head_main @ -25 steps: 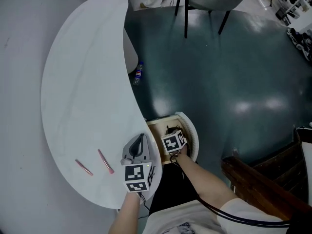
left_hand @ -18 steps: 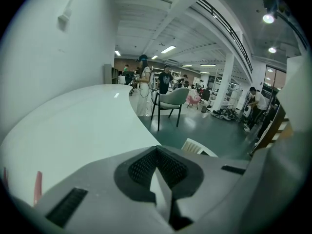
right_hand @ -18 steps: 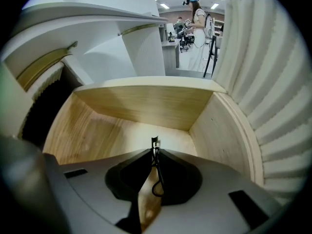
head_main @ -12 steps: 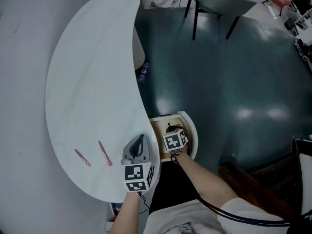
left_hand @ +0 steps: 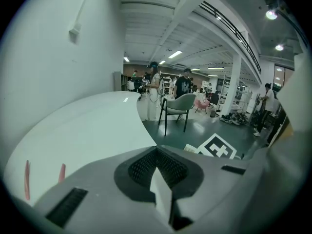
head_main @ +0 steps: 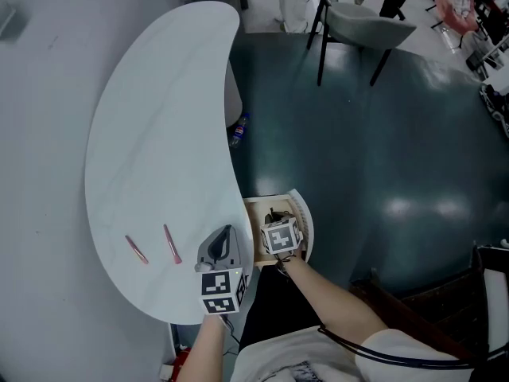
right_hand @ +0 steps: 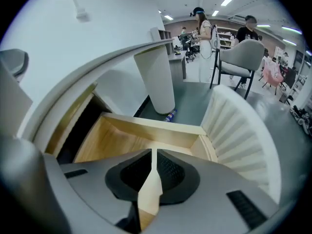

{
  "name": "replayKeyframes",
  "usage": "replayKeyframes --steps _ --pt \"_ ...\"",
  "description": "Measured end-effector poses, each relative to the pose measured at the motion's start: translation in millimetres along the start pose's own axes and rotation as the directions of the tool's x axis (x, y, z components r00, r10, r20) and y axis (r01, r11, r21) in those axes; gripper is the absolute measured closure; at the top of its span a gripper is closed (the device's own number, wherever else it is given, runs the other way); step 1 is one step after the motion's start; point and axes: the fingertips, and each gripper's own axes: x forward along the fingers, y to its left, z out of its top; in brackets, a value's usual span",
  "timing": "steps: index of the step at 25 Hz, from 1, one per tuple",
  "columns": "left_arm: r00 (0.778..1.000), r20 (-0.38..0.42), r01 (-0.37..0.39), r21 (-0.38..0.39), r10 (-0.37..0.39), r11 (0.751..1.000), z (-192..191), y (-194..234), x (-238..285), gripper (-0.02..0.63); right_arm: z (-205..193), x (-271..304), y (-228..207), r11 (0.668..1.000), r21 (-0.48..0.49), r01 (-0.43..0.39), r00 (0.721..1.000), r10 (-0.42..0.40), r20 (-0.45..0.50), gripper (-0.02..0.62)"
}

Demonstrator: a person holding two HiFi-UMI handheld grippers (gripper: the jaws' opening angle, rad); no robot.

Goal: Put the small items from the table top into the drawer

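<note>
Both tongs are clenched with nothing between them. The left tongs [head_main: 226, 231] hang over the near right edge of the white counter [head_main: 151, 134]. A pink stick [head_main: 172, 244] lies on the counter just to their left, and a second pink stick [head_main: 137, 249] lies left of that. The right tongs [right_hand: 153, 152] point down over the open wooden drawer [head_main: 256, 243].

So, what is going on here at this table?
A person holds a gripper in each hand. The left gripper, shut and empty, is at the near edge of the white table, close to two thin pink items. The right gripper, also shut and empty, hangs over the open wooden drawer. The pink items are not yet put away.
</note>
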Motion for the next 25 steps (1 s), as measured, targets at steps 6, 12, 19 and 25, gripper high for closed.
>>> replayKeyframes --steps 6,12,19,25 --pt "0.999 0.029 -0.043 -0.022 0.044 0.999 8 -4 -27 0.591 7 -47 11 0.999 -0.026 -0.042 0.997 0.043 0.061 0.555" --pt "0.994 0.071 -0.076 -0.024 0.078 0.997 18 -21 -55 0.591 14 -99 10 0.996 -0.057 -0.067 0.990 0.074 0.123 0.554" --pt "0.988 0.114 -0.098 -0.020 0.099 0.995 27 -34 -86 0.591 23 -158 21 0.989 -0.108 -0.100 0.971 0.120 0.205 0.555" --pt "0.983 0.172 -0.073 0.023 0.068 0.997 55 -39 -113 0.591 49 -223 39 0.983 -0.143 -0.110 0.935 0.152 0.320 0.555"
